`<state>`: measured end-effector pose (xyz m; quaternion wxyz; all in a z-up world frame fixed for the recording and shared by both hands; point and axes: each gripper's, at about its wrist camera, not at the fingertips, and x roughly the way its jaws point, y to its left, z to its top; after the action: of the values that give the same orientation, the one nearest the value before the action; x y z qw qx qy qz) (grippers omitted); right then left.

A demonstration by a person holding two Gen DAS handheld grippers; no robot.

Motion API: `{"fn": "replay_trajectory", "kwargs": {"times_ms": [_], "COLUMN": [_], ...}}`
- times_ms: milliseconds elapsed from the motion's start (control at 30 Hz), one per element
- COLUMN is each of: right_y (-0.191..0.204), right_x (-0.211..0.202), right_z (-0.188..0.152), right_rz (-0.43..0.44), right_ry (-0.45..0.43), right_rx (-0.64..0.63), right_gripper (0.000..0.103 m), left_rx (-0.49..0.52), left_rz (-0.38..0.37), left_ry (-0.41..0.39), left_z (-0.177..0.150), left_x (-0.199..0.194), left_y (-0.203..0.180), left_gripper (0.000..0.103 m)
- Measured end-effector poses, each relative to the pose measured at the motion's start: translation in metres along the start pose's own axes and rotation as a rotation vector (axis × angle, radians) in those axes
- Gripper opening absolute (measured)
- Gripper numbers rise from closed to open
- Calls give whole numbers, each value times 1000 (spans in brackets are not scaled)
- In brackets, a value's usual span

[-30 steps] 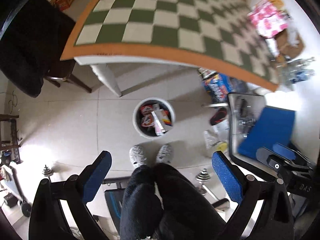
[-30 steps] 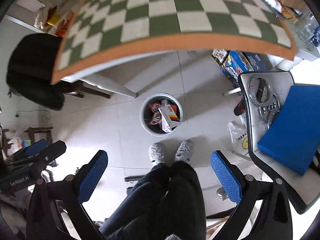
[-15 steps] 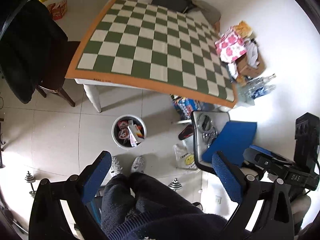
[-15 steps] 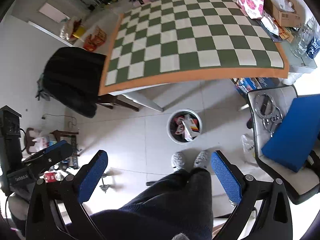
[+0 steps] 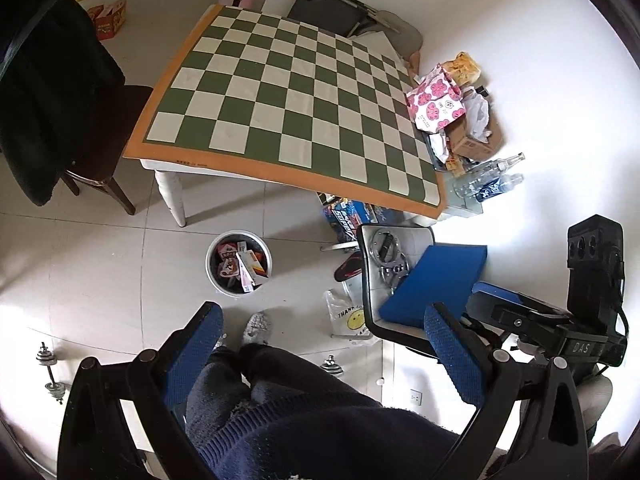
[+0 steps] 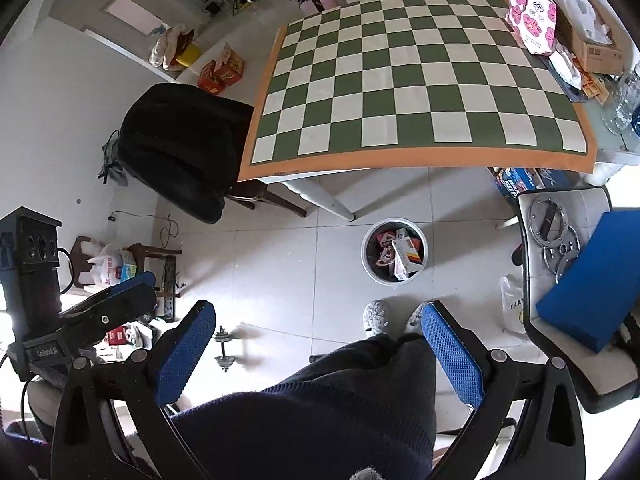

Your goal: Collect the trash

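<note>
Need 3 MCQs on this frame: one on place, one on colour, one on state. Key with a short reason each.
1. Where is the trash bin?
A. on the checkered table
B. on the floor near the table leg
C. on the chair

2. What colour borders the checkered tablecloth?
A. orange
B. blue
C. red

3. How are the left claw and right claw?
A. both open, holding nothing
B. left shut on a box
C. right shut on a bottle

Key: 1 B, the bin stands on tiles by the white leg. 2 A, an orange band rims the squares. 3 A, the blue pads sit wide apart with nothing between them.
</note>
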<state>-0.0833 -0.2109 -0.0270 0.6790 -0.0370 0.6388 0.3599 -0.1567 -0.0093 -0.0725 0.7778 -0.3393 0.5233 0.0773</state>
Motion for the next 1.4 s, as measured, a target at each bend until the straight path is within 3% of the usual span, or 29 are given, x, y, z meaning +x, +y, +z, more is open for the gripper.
{"fn": "replay_trajectory", "kwargs": {"times_ms": [1400], "right_y": [-11], "right_x": [-18], "right_z": [-20], "right_rz": [41], "right_ry": [10], "right_rx": [12], "right_gripper": [103], "left_rx": [38], "left_rz": [-25], "left_ry": [13], "left_z": [-14], "left_x": [-6], "left_y": [-23], "left_gripper": [103]}}
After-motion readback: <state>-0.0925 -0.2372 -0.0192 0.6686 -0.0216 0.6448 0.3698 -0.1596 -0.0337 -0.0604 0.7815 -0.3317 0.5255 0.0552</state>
